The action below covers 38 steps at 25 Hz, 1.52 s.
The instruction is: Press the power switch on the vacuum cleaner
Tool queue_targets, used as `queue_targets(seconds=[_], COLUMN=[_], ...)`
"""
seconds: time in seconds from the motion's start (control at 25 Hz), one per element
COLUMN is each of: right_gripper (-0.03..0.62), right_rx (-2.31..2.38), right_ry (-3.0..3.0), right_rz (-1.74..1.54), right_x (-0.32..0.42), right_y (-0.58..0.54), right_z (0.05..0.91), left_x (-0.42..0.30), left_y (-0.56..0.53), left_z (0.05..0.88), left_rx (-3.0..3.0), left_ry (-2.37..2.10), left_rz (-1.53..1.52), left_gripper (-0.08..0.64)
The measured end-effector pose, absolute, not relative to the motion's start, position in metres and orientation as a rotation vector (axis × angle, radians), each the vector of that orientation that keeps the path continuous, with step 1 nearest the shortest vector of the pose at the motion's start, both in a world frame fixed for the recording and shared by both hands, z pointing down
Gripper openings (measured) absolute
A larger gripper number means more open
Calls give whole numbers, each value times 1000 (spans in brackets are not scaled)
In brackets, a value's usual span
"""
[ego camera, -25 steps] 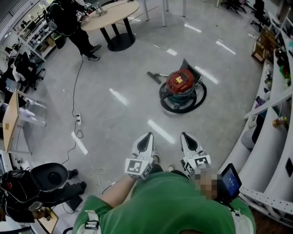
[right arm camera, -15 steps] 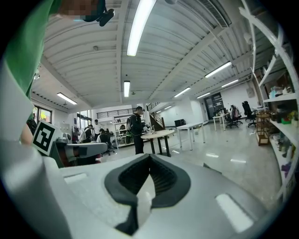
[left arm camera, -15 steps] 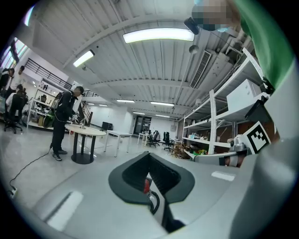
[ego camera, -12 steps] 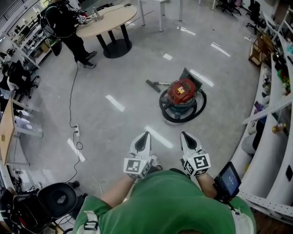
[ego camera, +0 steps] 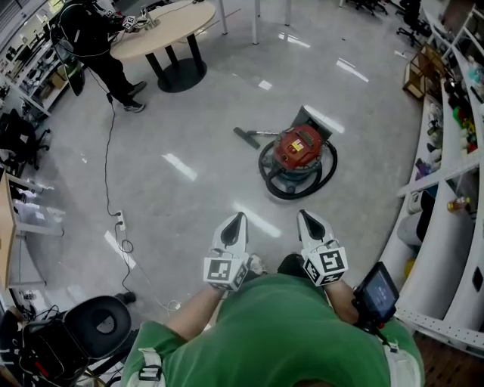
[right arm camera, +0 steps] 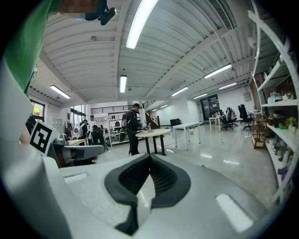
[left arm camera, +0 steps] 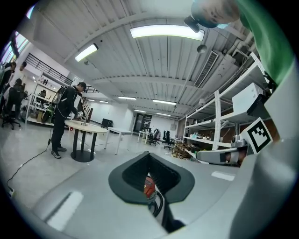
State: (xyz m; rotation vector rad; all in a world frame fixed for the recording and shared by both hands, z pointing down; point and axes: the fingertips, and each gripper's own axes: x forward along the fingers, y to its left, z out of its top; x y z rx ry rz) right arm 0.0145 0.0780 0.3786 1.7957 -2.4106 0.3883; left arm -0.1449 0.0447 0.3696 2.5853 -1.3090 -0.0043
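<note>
Vacuum (ego camera: 297, 148) out on floor (ego camera: 181, 204), well ahead | left gripper (ego camera: 237, 218), right gripper (ego camera: 305, 215) closed, empty, near waist | next: step close, find switch on red lid, press squarely with one closed tip.

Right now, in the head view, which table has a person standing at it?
The round table with the wooden top and black foot, upper left; a person in black stands at it. The white-legged table to its right shows nobody.
</note>
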Motion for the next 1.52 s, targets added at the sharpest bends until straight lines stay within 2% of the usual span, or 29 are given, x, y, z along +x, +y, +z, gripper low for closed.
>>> queue_targets(seconds=[0.44,1.52], right_gripper=[3,3], right_rx=[1788,1669], right_ry=[-2409,-2410], right_rz=[397,601], right_x=[38,180], right_y=[28,-172], right_z=[389,452], left_x=[-127,2], left_y=[-1,-190], left_z=[383,423], left_rx=[2550,2460], left_ry=[-1330,-1419], left_rz=[12,219], left_gripper=[-9,-9])
